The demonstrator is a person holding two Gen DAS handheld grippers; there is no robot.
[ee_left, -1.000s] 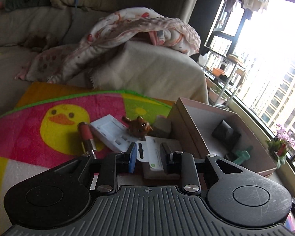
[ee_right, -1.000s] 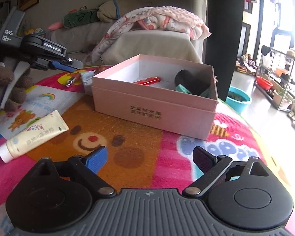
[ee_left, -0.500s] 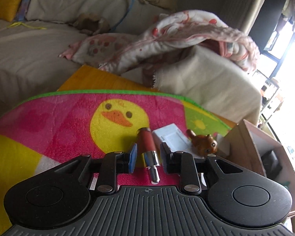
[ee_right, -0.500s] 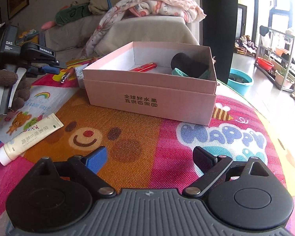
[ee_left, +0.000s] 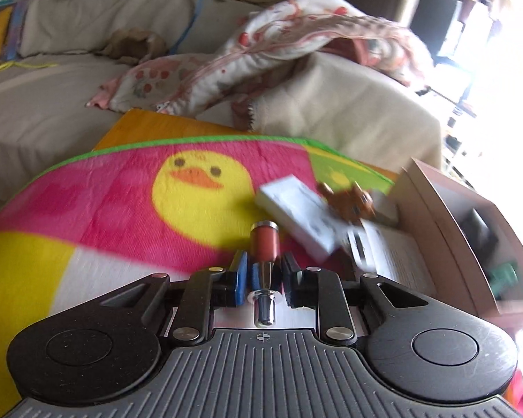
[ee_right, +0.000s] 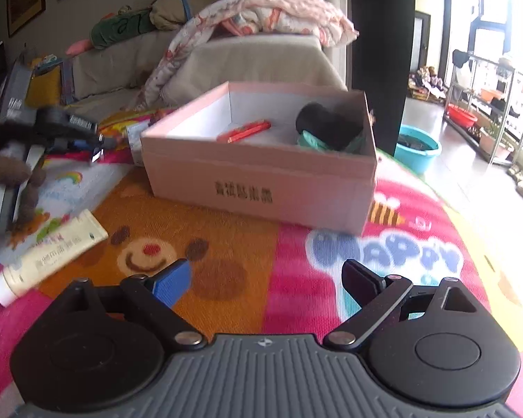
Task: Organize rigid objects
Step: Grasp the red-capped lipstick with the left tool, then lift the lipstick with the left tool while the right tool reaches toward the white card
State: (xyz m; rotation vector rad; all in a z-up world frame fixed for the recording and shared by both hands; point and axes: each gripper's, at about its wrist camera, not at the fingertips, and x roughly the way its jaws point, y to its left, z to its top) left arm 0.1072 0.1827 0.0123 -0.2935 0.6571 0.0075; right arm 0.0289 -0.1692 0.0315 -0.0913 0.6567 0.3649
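Note:
A red tube with silver ends (ee_left: 264,244) lies on the colourful mat between the fingers of my left gripper (ee_left: 264,271); the jaws stand close around it with small gaps either side. A white flat box (ee_left: 298,214) and a small brown toy animal (ee_left: 352,202) lie just beyond. The pink cardboard box (ee_right: 261,177) holds a red pen (ee_right: 245,131), a black object (ee_right: 326,123) and a green item. My right gripper (ee_right: 265,280) is open and empty above the mat, in front of the pink box, which also shows in the left wrist view (ee_left: 446,209).
A cream tube (ee_right: 48,252) lies on the mat at the left of the right wrist view. A brown plush toy (ee_right: 14,177) and the left gripper's body (ee_right: 52,125) are further left. A sofa with a blanket (ee_left: 296,52) stands behind. A teal basin (ee_right: 416,144) sits on the floor.
My left gripper moved left from the white box and forward over the red tube, which now lies between its fingers. My right gripper moved closer to the pink box, still open.

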